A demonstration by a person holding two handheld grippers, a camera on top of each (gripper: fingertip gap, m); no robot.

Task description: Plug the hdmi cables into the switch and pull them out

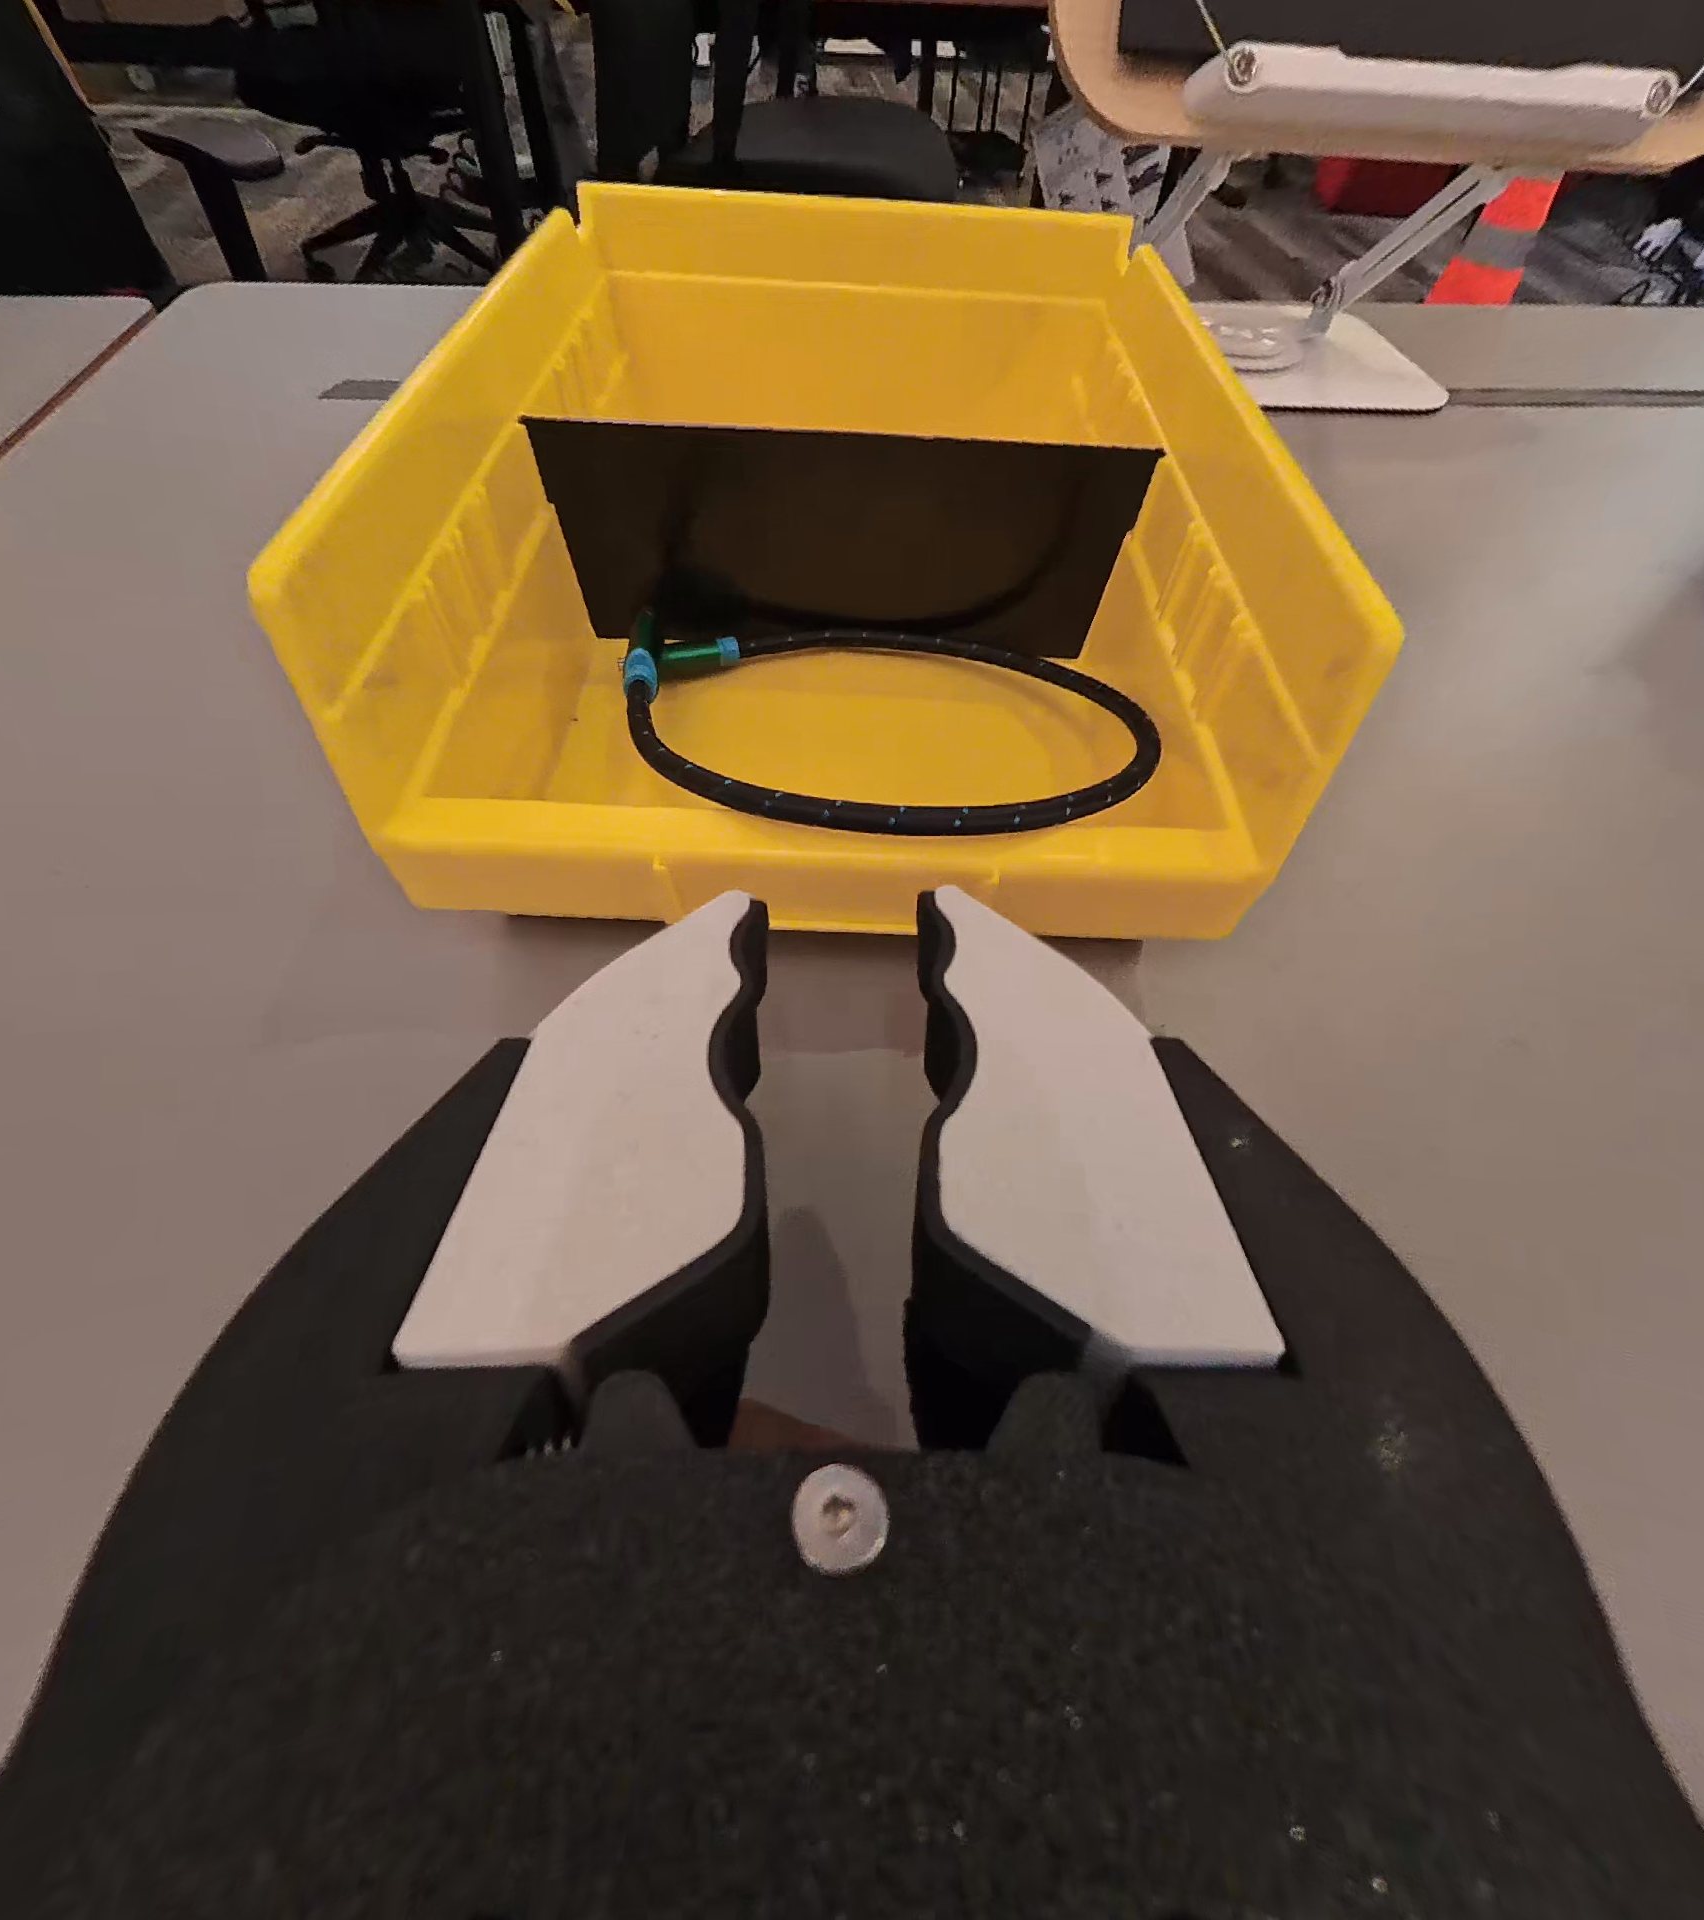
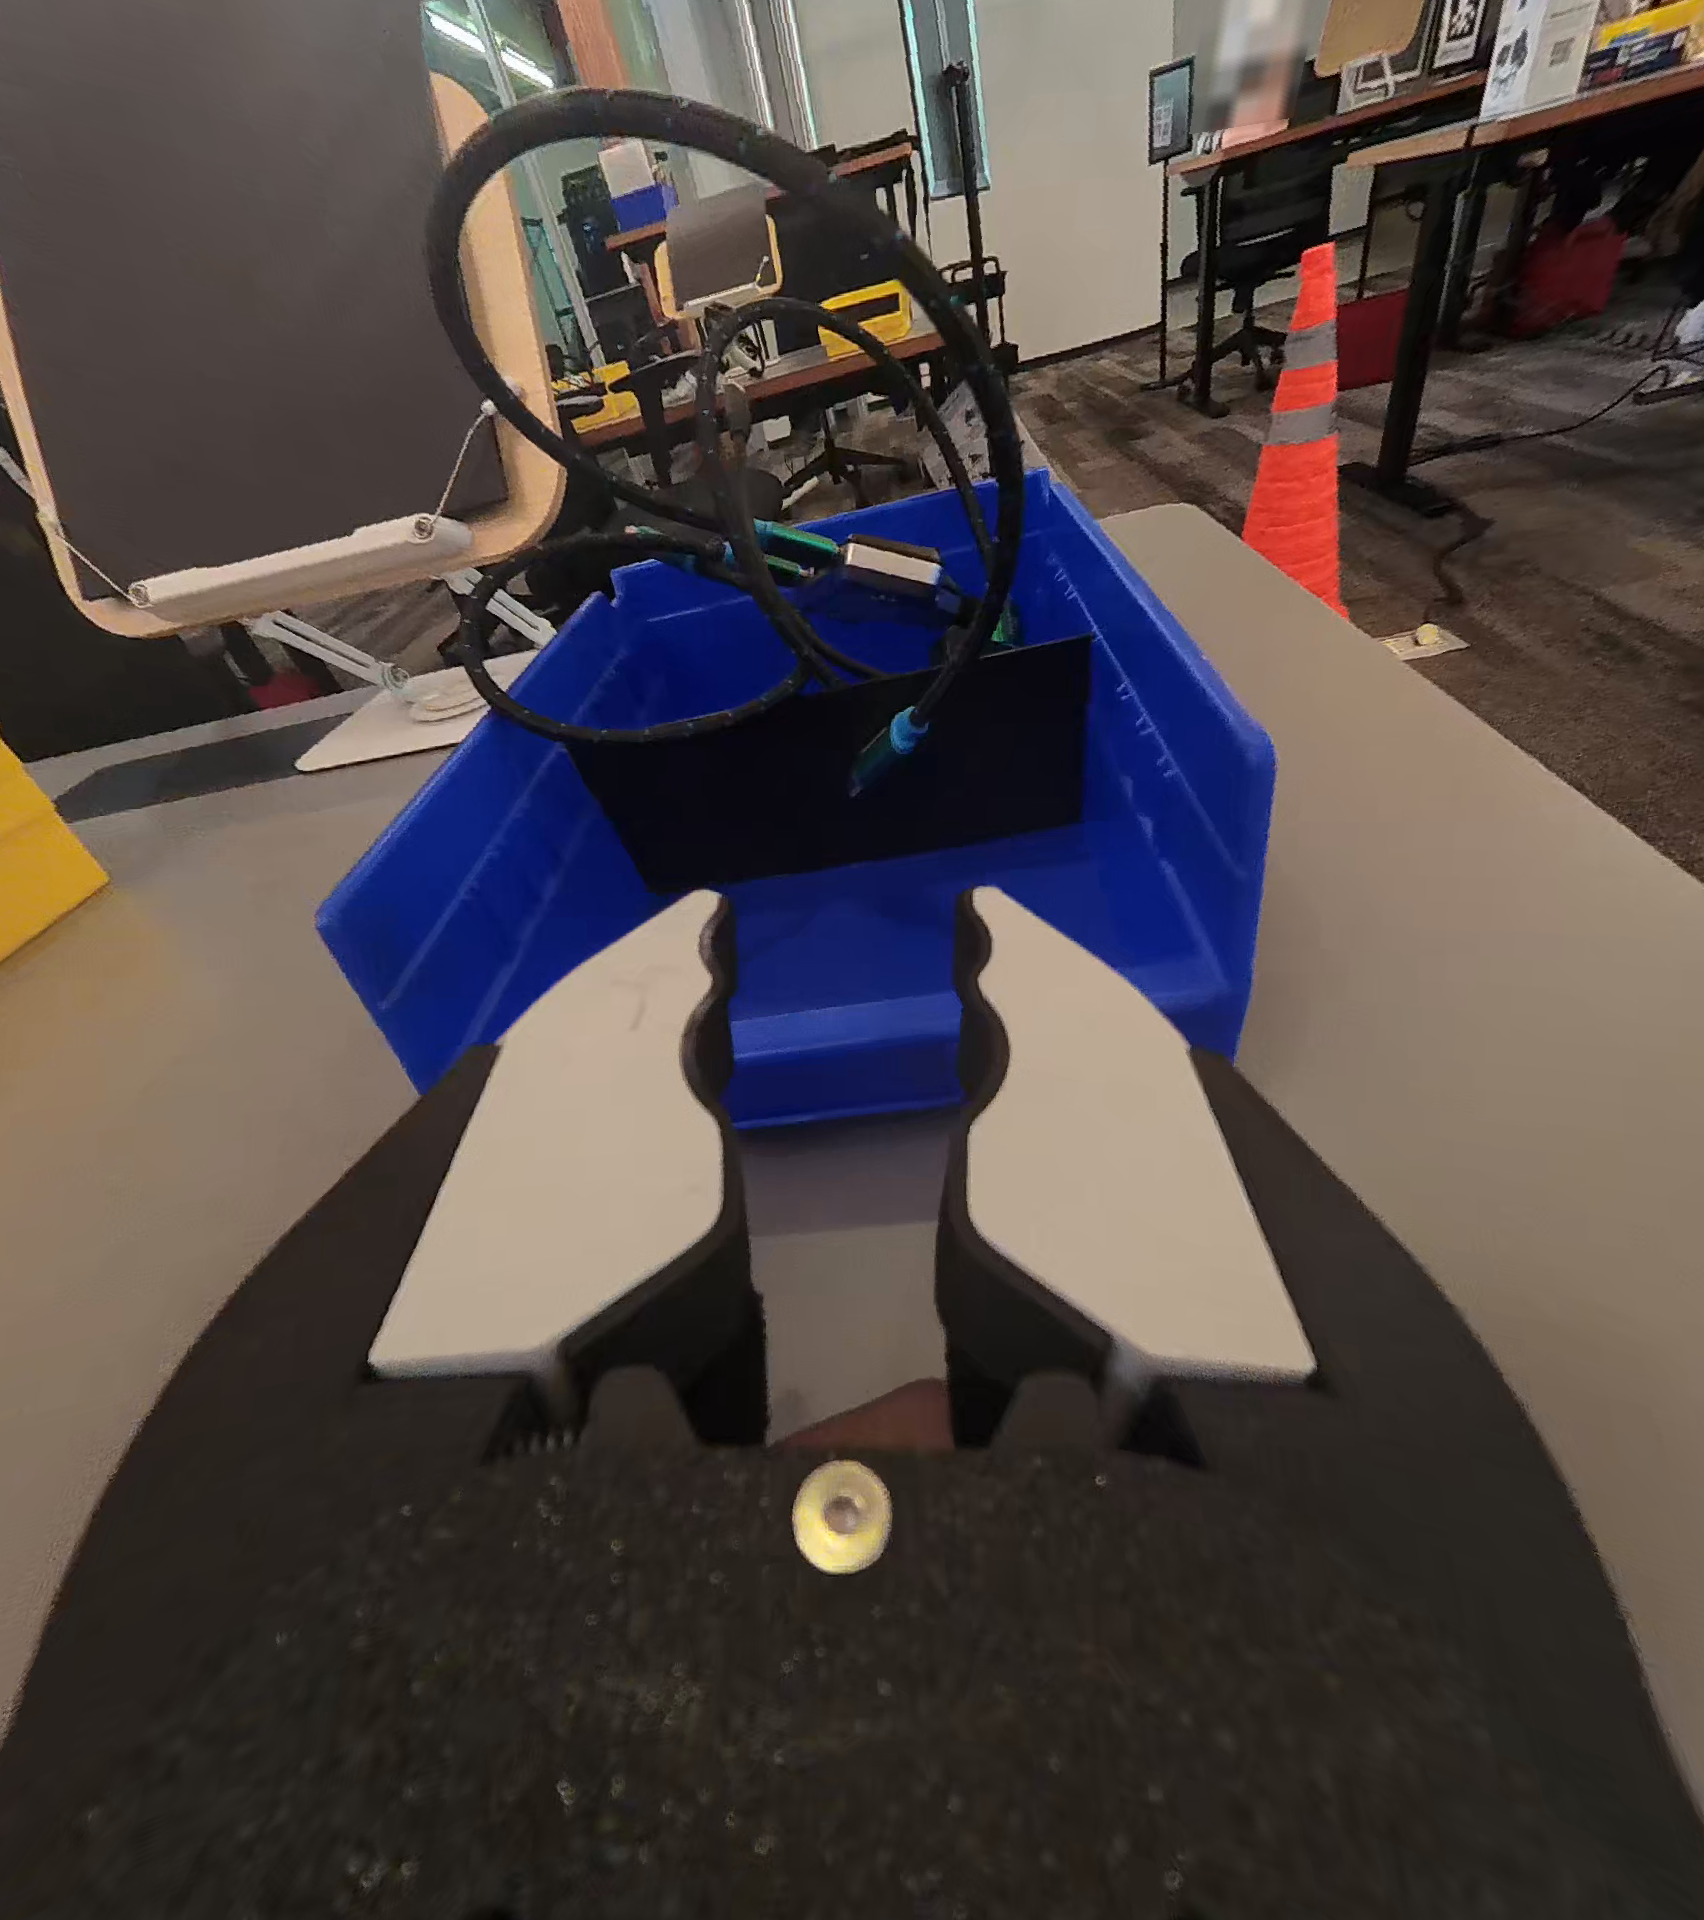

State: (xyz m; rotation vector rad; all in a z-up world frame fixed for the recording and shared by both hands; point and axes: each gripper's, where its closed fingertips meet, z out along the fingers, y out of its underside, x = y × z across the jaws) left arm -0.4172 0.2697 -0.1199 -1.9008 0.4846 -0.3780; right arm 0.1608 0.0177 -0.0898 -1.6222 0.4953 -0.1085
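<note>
While both claws hang low over the grey table (image 1: 204,831) | my left gripper (image 1: 843,920) level, released, empty, facing yellow bin (image 1: 1243,623) holding one coiled hdmi cable (image 1: 889,810) | my right gripper (image 2: 843,920) released, empty, before blue bin (image 2: 474,894) where cables (image 2: 723,343) tangle with silver switch (image 2: 889,566)

The grey tabletop (image 1: 152,727) carries a yellow bin (image 1: 474,862), a blue bin (image 2: 474,914) beside it, and a flat white lamp base (image 1: 1347,379) behind them.
</note>
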